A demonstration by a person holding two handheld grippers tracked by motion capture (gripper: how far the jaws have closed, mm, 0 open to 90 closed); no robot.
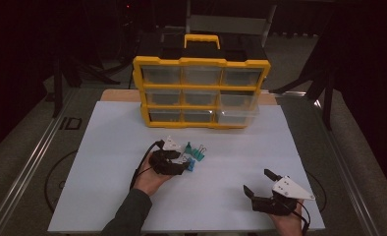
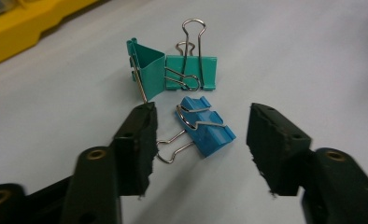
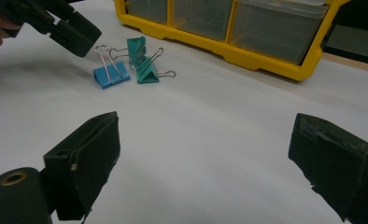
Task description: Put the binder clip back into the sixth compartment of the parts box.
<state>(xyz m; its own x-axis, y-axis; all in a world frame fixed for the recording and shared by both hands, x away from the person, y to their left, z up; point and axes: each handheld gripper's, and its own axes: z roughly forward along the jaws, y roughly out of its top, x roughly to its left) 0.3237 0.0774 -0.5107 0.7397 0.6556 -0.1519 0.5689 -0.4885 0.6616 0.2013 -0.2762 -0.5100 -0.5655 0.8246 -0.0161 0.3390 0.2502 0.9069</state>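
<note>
Blue binder clip [image 2: 205,128] lying on its side on the white tabletop [image 1: 118,147], wire handles splayed out toward the near pad. Sitting right between the left gripper [image 2: 201,144] fingers [image 2: 135,144] but not pinched, gap visible on both sides, so jaws partway apart and gripping nothing. Handle loop close to the near pad, can't tell if touching.

Just behind it: two teal binder clips [image 2: 173,70] touching each other, one upright with handles up, the other tipped on its side. Nothing blocking the way in, though the teal pair sits close past the fingertips.

Further back: yellow drawer organizer [image 1: 201,93] with black carry handle, three rows of clear drawers, bottom right one pulled out a bit. Contents too dim to tell.

Right gripper [image 1: 260,182] well off to the side near the table's front edge, jaws spread wide, holding nothing.
</note>
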